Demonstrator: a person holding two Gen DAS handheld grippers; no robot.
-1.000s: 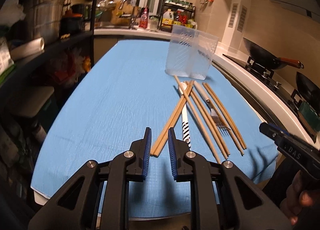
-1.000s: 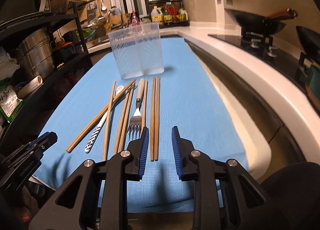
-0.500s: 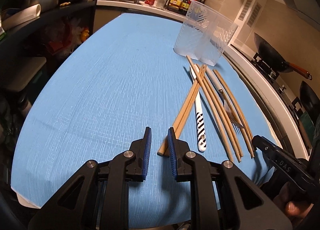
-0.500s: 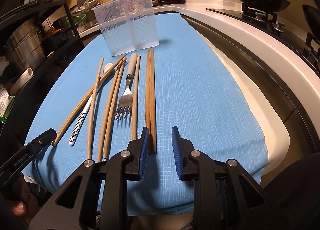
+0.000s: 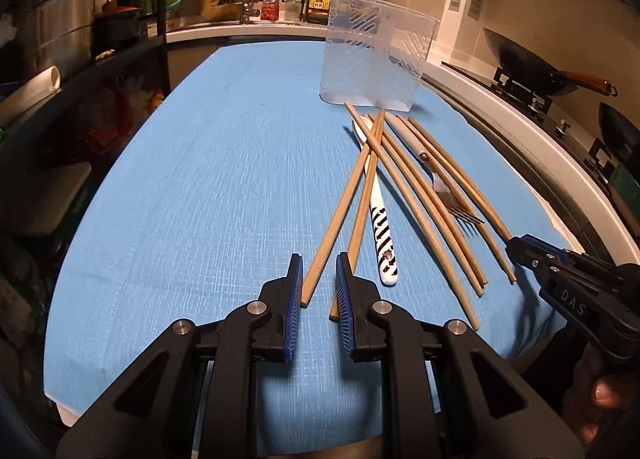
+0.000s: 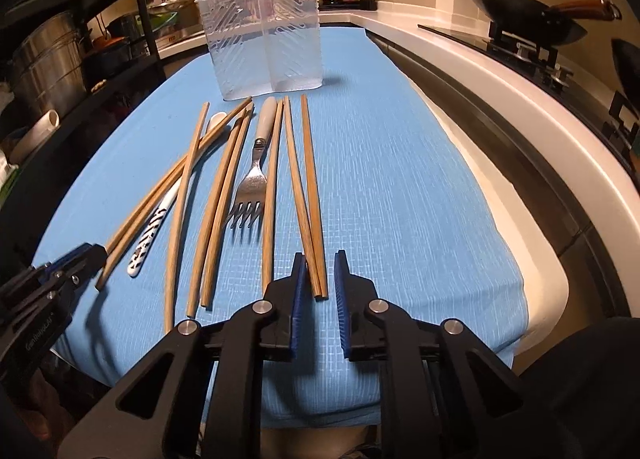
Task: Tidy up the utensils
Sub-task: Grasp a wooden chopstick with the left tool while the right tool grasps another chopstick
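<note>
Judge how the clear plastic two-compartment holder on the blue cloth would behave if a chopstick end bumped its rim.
The clear plastic two-compartment holder looks thin-walled and empty, so probably light. It stands tall on a narrow base, so a rim bump might tip it. The blue cloth may limit sliding.

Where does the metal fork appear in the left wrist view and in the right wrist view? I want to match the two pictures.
Left wrist view: the fork lies right of centre among the chopsticks, tines toward the camera.
Right wrist view: the fork lies left of centre, tines toward the camera, left of the right gripper.
Shared landmark: the clear plastic holder stands on the blue cloth beyond the fork's handle in both.
</note>
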